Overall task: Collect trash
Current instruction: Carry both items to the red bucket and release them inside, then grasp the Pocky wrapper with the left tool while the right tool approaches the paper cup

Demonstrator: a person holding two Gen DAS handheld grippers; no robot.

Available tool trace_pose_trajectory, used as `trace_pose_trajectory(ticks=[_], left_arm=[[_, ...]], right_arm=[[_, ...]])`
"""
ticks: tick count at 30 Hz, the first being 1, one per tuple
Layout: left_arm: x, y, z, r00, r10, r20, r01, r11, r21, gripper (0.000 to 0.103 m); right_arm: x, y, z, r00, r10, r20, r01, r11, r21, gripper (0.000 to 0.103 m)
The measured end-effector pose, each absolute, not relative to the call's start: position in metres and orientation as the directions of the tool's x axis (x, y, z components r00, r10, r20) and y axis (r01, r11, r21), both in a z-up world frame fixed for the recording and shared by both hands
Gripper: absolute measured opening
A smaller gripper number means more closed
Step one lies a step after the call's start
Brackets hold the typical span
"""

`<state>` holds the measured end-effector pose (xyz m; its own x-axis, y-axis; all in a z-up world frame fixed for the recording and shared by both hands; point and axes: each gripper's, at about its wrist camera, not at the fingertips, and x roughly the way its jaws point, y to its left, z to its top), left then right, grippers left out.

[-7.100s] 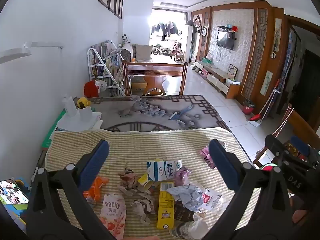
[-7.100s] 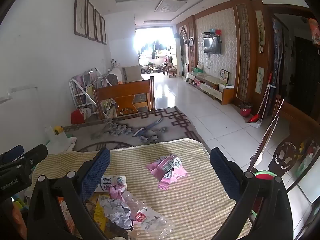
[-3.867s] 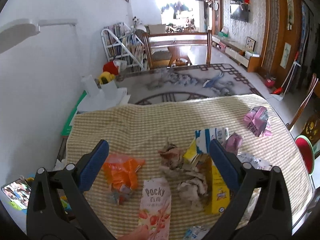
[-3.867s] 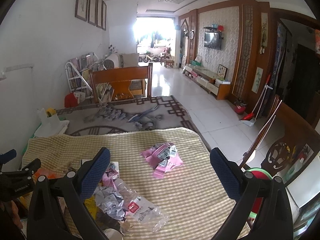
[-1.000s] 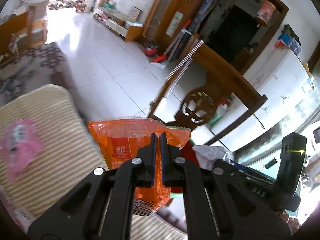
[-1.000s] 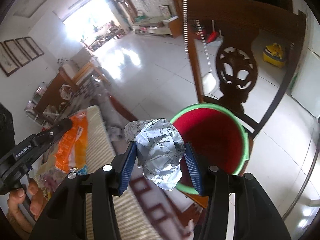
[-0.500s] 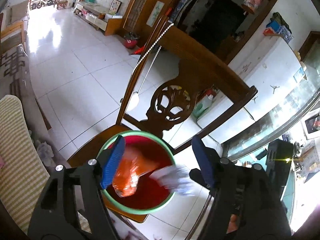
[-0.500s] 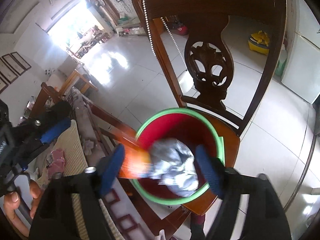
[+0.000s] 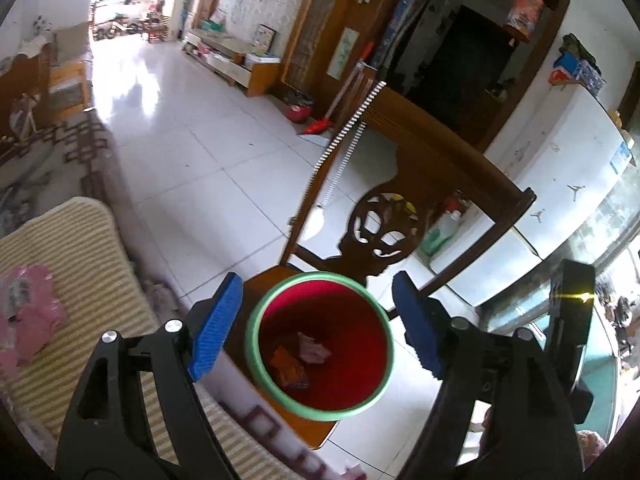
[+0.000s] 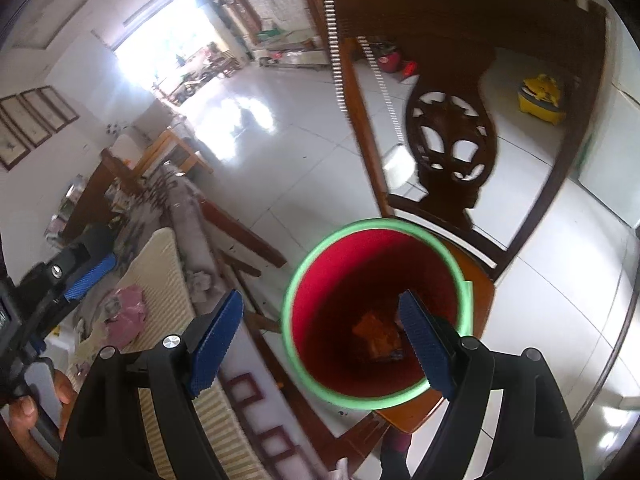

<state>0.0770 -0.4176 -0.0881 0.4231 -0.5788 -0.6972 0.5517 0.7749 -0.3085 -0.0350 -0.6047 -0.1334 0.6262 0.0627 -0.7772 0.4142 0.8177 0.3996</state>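
Both grippers, left gripper [image 9: 316,330] opening and right gripper [image 10: 322,340] spread wide, hover empty over the red bucket [image 9: 320,408] on a chair; inside lie an orange wrapper [image 9: 289,368] and crumpled foil [image 9: 314,350], light, soft, easily pinched anywhere.

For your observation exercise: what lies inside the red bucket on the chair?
Inside the red bucket lie an orange wrapper and a pale crumpled piece. In the right wrist view a tong finger covers the pale piece, so only the wrapper shows.
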Motion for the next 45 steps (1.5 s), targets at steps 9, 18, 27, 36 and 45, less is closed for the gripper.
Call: trace_pose_trajectory(ticks=[9, 18, 27, 36, 45], left_arm=[[0.056, -0.326, -0.095, 0.506, -0.489, -0.71, 0.416, 0.86, -0.296, 0.076], [0.042, -0.198, -0.101, 0.552, -0.428, -0.716, 0.292, 0.903, -0.315, 0.076], [0.011, -0.037, -0.107, 0.613, -0.242, -0.752, 0.08, 0.966, -0.246, 0.077], [-0.021, 0.085, -0.153, 0.543, -0.057, -0.838, -0.126, 0.981, -0.148, 0.077], [-0.03, 0.111, -0.205, 0.436, -0.075, -0.897, -0.153, 0.976, -0.156, 0.077]], right_arm=[[-0.013, -0.517, -0.124, 0.616, 0.185, -0.765, 0.251, 0.875, 0.414, 0.078], [-0.007, -0.406, -0.122, 0.577, 0.279, -0.768, 0.138, 0.893, 0.428, 0.078], [-0.005, -0.26, -0.131, 0.483, 0.381, -0.788, -0.043, 0.909, 0.414, 0.078], [-0.006, -0.178, -0.158, 0.367, 0.417, -0.832, -0.124, 0.908, 0.4, 0.078], [-0.016, -0.142, -0.18, 0.286, 0.415, -0.864, -0.131, 0.91, 0.393, 0.079]])
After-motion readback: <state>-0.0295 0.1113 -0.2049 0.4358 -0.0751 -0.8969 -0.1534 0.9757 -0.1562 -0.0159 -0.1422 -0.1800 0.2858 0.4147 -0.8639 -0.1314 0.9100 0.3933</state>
